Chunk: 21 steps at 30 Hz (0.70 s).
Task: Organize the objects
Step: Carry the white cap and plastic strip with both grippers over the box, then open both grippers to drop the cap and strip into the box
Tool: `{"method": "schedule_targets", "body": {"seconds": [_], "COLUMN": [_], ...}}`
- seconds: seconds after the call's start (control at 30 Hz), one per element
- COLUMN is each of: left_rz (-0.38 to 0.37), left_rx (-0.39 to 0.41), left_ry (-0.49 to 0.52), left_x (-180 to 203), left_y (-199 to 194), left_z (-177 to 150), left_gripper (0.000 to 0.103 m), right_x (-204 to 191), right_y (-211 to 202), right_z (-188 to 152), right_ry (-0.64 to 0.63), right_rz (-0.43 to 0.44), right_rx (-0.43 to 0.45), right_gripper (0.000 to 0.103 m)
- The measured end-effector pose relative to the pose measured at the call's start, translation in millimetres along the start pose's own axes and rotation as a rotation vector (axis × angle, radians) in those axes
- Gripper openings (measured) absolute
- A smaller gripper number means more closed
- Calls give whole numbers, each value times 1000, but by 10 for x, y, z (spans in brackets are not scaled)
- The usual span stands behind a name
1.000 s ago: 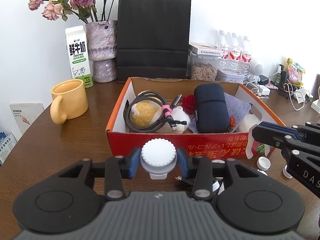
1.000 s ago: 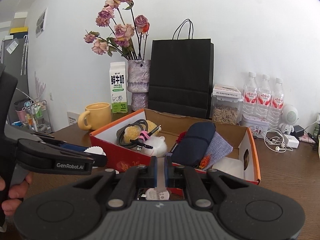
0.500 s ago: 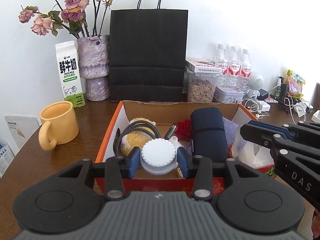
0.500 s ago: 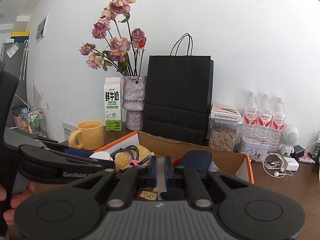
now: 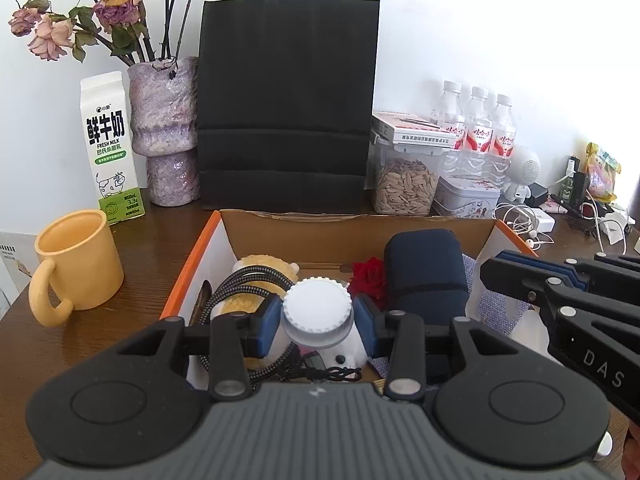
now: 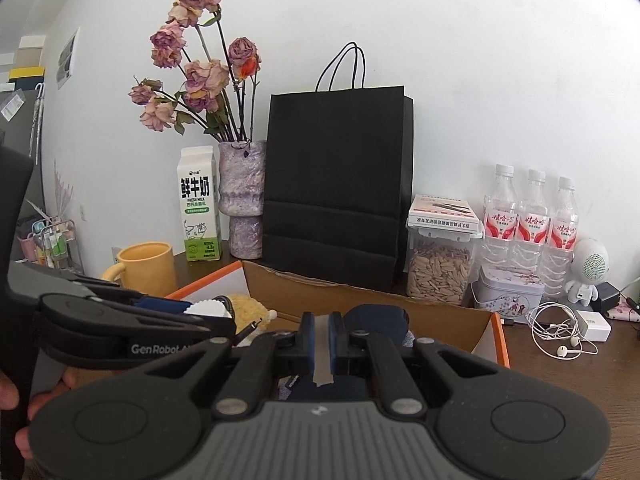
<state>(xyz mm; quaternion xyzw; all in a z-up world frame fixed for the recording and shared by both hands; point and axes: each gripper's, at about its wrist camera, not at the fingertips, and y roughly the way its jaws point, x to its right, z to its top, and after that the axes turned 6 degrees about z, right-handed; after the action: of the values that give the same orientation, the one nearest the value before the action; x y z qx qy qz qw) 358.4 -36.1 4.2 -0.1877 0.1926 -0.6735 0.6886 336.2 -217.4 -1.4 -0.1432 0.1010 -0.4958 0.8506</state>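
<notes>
Now, at lower centre of our left view, our left gripper (image 5: pixel 317 317) clamps a white ribbed cap (image 5: pixel 317 312) directly above the orange box (image 5: pixel 188 264), while our right gripper (image 6: pixel 322 344) pinches a grey strip (image 6: pixel 322 354).

- White wall (image 6: pixel 460 40) behind, plain, evenly lit by bright soft light.
- Dark brown wooden table (image 5: pixel 168 236) runs up to the wall.
- Along the wall: milk carton (image 5: pixel 108 144), purple vase (image 5: pixel 166 128) of dried roses, black paper bag (image 5: pixel 288 100), seed jar (image 5: pixel 404 184), three water bottles (image 5: pixel 476 128).
- Far left in right wrist view: small wire rack (image 6: pixel 56 244).
</notes>
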Motion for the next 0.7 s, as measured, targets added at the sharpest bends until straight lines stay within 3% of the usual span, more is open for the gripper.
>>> {"method": "schedule_targets", "body": {"seconds": [0.23,0.37,0.4,0.43,0.5,0.6,0.7], "left_rz": [8,28,33,38,50,59,60], "left_rx": [-16,5,8,9,14,7,-10], "left_ry": [-2,-10,-8,-8,-14,-20,-26], "left_x": [-34,-62,-63,-63,-74,-93,-106], "left_y": [112,69,59,53,44,53,81], "left_z": [-37,-48,-48,-48,-49,-44,-46], "left_gripper": [44,72,77,88,101,103,103], "right_x": [98,111,113,116,112,92,94], "right_y": [145,155,153,154,135,108,103], "right_z": [-54,-91,-103,-107,-112,-112,-111], "right_ry": [6,24,27,34,41,36,40], "right_rz": [-5,-19,-21,-22,-32,-35,-45], "right_rx": [-35,-55,-63,-69,-69,-68,-73], "right_gripper": [6,14,25,32,65,85,90]}}
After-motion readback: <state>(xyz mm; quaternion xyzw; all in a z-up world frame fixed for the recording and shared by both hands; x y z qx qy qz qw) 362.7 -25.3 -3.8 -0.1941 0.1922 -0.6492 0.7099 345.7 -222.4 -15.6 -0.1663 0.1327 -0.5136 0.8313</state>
